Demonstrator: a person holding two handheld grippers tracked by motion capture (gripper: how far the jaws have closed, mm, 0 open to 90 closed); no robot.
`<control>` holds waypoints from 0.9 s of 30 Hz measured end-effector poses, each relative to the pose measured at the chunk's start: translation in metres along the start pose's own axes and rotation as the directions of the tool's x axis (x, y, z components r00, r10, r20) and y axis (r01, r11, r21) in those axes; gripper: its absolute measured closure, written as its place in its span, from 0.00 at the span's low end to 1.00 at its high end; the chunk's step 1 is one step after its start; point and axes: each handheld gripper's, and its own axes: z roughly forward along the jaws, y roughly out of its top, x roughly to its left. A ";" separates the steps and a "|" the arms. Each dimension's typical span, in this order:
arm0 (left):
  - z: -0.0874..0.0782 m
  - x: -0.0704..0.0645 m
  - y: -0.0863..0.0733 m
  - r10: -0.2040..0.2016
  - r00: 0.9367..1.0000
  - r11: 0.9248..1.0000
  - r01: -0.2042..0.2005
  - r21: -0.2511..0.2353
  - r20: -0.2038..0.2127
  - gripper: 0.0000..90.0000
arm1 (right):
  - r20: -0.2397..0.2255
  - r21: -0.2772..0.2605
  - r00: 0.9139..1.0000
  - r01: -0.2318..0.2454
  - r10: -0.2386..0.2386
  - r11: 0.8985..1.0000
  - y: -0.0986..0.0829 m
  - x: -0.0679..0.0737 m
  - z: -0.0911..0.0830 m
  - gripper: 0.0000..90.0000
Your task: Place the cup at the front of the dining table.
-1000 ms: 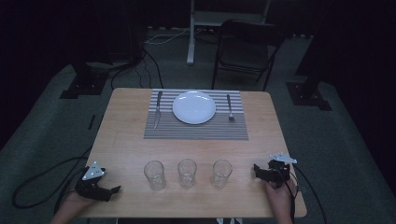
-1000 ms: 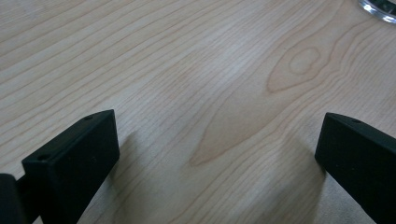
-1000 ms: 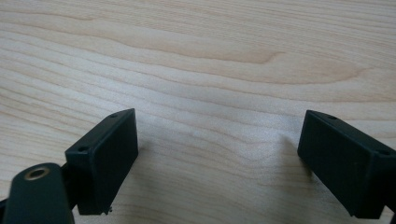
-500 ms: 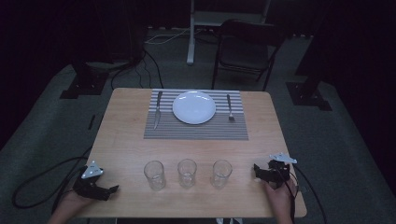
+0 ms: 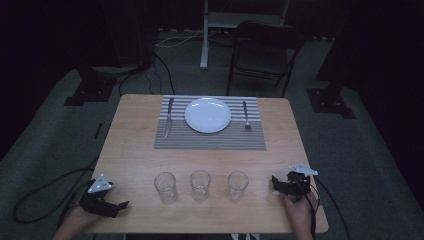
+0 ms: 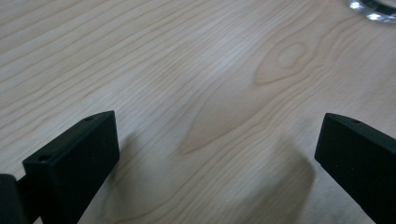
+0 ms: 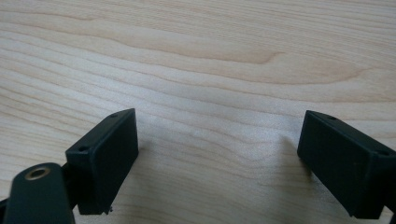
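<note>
A wooden table (image 5: pixel 135 150) is seen from the high view. A striped placemat (image 5: pixel 210 137) is laid at its far side, with a white plate (image 5: pixel 208 114) set on it between a knife (image 5: pixel 168 117) and a fork (image 5: pixel 246 116). Three empty glasses are lined along the near edge: left glass (image 5: pixel 165 187), middle glass (image 5: pixel 200 184), right glass (image 5: pixel 237 185). The left gripper (image 6: pixel 217 154) is held at the near left corner, jaws spread wide over bare wood, nothing gripped. The right gripper (image 7: pixel 217 154) is rested near the right glass, not touching it, jaws likewise parted and empty.
</note>
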 end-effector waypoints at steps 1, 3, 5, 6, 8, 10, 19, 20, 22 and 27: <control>-0.001 -0.001 0.002 0.001 1.000 1.000 0.000 -0.005 0.010 0.00 | 0.000 0.000 1.000 -0.001 0.001 1.000 0.000 0.000 0.000 0.14; -0.003 -0.004 0.006 0.015 1.000 1.000 -0.014 -0.019 0.025 0.00 | 0.001 -0.001 1.000 -0.001 0.001 1.000 0.000 0.000 0.000 0.14; -0.004 -0.008 0.009 0.030 0.999 0.999 -0.029 -0.026 0.040 0.00 | 0.001 -0.001 1.000 0.000 0.000 1.000 0.000 0.000 0.000 0.14; -0.004 -0.009 0.011 0.035 0.998 0.999 -0.034 -0.031 0.053 0.00 | 0.001 0.000 1.000 -0.001 0.001 1.000 0.000 0.000 0.000 0.14; -0.005 -0.013 0.015 0.051 0.997 0.998 -0.049 -0.044 0.056 0.00 | 0.001 0.000 1.000 0.000 0.000 1.000 0.000 0.000 0.000 0.14; -0.007 -0.016 0.019 0.064 0.996 0.996 -0.059 -0.066 0.068 0.00 | 0.001 0.000 1.000 -0.002 0.002 1.000 0.000 0.000 0.000 0.14; -0.019 -0.027 0.034 0.123 0.985 0.986 -0.107 -0.127 0.123 0.00 | 0.001 0.000 1.000 -0.001 0.001 1.000 0.000 0.000 0.000 0.14; -0.020 -0.028 0.035 0.129 0.983 0.985 -0.111 -0.132 0.133 0.00 | 0.001 0.000 1.000 -0.001 0.001 1.000 0.000 0.000 0.000 0.14; -0.022 -0.030 0.039 0.137 0.981 0.983 -0.118 -0.141 0.139 0.01 | 0.001 -0.001 1.000 -0.001 0.001 1.000 0.000 0.000 0.000 0.14; -0.027 -0.032 0.049 0.153 0.975 0.978 -0.127 -0.165 0.159 0.01 | 0.001 -0.001 1.000 -0.001 0.001 1.000 0.000 0.000 0.000 0.14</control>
